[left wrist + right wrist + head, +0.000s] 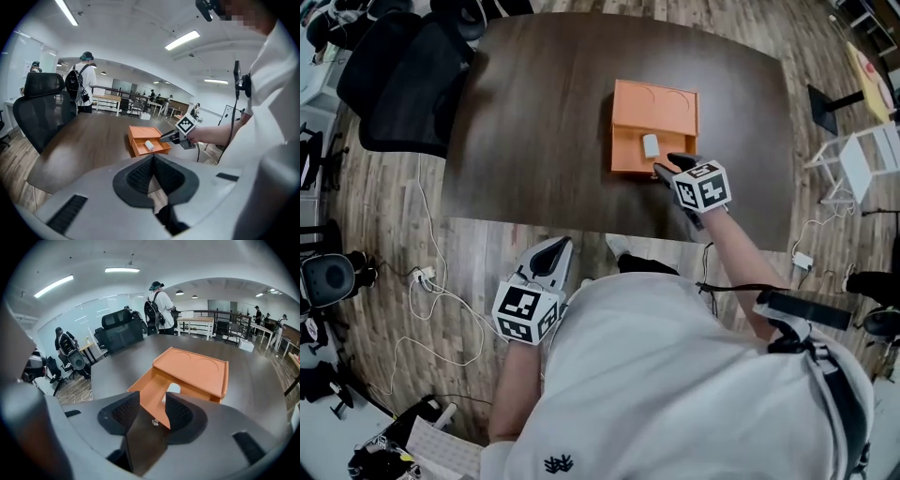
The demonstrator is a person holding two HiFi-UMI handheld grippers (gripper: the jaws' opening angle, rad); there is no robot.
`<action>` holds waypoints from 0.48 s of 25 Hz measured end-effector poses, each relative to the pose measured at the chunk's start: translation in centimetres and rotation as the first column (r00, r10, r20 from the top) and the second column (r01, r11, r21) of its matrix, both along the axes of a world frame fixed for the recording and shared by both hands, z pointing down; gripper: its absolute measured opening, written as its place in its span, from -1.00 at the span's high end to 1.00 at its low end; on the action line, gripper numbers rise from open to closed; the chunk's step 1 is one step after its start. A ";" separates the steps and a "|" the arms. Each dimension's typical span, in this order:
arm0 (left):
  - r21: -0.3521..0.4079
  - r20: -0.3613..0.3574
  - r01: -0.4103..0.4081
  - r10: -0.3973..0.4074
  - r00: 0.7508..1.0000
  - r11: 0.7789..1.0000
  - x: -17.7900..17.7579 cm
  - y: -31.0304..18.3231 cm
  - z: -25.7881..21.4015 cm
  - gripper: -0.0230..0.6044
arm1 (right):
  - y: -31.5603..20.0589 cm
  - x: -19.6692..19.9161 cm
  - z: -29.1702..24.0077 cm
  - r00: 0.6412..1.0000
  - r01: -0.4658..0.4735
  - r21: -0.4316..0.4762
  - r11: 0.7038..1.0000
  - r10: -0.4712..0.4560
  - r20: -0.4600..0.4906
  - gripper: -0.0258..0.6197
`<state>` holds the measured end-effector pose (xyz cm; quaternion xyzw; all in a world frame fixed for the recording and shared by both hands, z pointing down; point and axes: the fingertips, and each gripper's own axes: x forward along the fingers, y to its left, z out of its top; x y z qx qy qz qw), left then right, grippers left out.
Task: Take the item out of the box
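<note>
An orange box [654, 105] lies on the dark wooden table [534, 112], its drawer pulled out toward me. A small white item [650, 145] rests in the drawer, also seen as the white item [149, 145] and the white item [173, 389]. My right gripper [668, 164] sits at the drawer's near right edge, open, with nothing between its pads; in its own view the right gripper [152, 397] frames the box [192, 371]. My left gripper [555, 248] hangs low by my body, off the table's near edge. The left gripper [152, 159] is shut and empty.
A black office chair [403, 75] stands at the table's left corner. Cables and a power strip [424, 277] lie on the floor at left. A white stand [862, 159] is at the right. People [82, 79] stand beyond the table's far end.
</note>
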<state>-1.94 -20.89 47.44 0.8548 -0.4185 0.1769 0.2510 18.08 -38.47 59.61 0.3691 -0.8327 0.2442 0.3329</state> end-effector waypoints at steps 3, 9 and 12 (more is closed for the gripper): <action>-0.020 0.015 0.033 -0.033 0.999 0.999 0.1 -1.1 0.5 0.89 | -2.3 0.0 2.1 1.000 0.002 -0.046 0.999 -0.002 -0.006 0.37; -0.057 0.034 0.111 -0.110 0.993 0.992 -0.7 -3.5 1.1 0.89 | -6.4 -0.6 5.8 0.999 -0.002 -0.137 0.991 -0.003 -0.033 0.29; -0.066 0.045 0.139 -0.137 0.990 0.988 -0.7 -4.1 1.4 0.89 | -7.5 -0.5 7.6 0.998 -0.009 -0.173 0.985 -0.001 -0.057 0.25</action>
